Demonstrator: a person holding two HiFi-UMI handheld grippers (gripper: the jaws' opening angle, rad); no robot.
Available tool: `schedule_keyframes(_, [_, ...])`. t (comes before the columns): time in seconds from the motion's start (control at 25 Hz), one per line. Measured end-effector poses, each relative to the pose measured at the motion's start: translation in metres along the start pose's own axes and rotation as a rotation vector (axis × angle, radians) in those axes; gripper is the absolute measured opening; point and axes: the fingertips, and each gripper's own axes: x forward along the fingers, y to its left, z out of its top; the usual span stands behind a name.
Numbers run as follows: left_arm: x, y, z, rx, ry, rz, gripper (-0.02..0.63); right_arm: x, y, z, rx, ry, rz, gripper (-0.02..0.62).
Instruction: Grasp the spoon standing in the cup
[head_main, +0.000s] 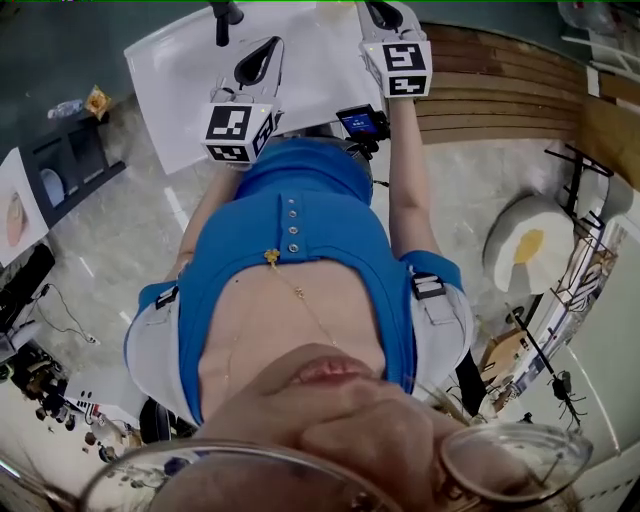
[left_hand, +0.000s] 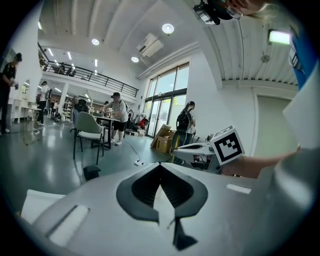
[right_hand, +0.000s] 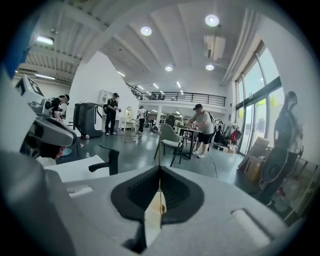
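No readable text, labels, brands or numbers in any view.

Black-and-white squares are shown on the left cube (head_main: 238, 132) and right cube (head_main: 398, 68); a blue shirt (head_main: 300, 240) and white table (head_main: 180, 70) are seen.

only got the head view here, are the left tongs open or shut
observer: shut. The left gripper view shows the left gripper with its tongs meeting and nothing between them.
operator: and the right
observer: the right gripper is shut too, and empty.
operator: any cup or spoon in front of them
observer: none in either gripper view. Ahead of the right one are a chair and a person bent forward beside it.
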Motion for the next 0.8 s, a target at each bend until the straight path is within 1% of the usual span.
schedule_keyframes(0.12, [0.003,0.0,-0.001,-0.003,0.002,-0.017,0.0,-0.004,0.001,-0.003,-0.002,0.001,-0.013,0.008])
schedule_keyframes(0.32, [0.01,-0.003,-0.007,-0.001,0.013,-0.045,0.0,-0.012,0.004,-0.011,0.043,-0.002,-0.019,0.008])
schedule_keyframes(0.48, [0.015,-0.007,-0.014,0.001,0.018,-0.068,0.0,-0.018,0.002,-0.027,0.058,0.031,-0.035,0.008])
schedule_keyframes(0.8, [0.016,-0.014,-0.017,0.003,0.028,-0.093,0.0,-0.028,0.002,-0.047,0.105,0.08,-0.046,0.008])
